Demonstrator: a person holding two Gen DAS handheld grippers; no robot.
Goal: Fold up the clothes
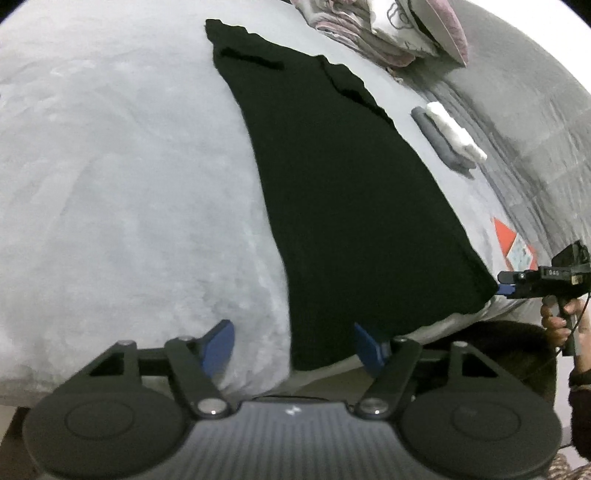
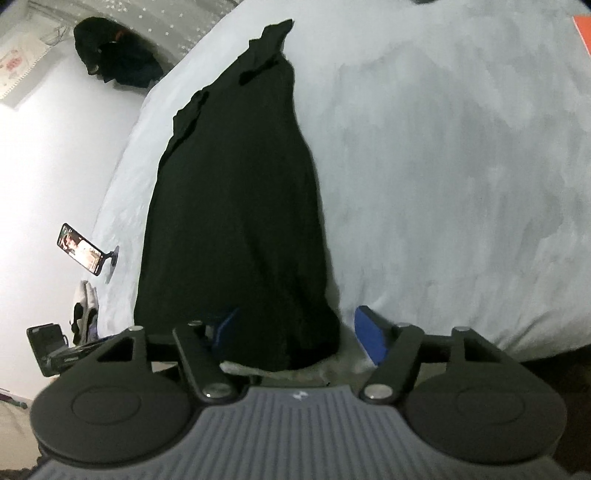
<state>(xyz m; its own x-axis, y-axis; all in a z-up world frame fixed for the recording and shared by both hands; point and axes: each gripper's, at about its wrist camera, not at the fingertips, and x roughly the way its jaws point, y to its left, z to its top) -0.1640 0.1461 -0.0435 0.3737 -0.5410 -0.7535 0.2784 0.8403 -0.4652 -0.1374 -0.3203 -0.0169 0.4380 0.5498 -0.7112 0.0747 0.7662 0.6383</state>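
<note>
A black garment (image 1: 343,192) lies flat on the pale grey bed (image 1: 110,184), folded into a long narrow strip running away from me. My left gripper (image 1: 295,345) is open at the strip's near end, with the hem's left corner between its blue pads. In the right wrist view the same garment (image 2: 236,206) stretches ahead. My right gripper (image 2: 297,334) is open too, its fingers wide apart around the hem's other near corner. From the left wrist view, the right gripper (image 1: 508,286) shows at that corner, held by a hand (image 1: 557,321).
A pile of patterned bedding (image 1: 388,33) sits at the bed's far right, with folded grey and white items (image 1: 447,136) and a red and white card (image 1: 517,247) nearer. Left of the bed are a phone on a stand (image 2: 79,249), shoes (image 2: 85,306) and hanging dark clothes (image 2: 114,55).
</note>
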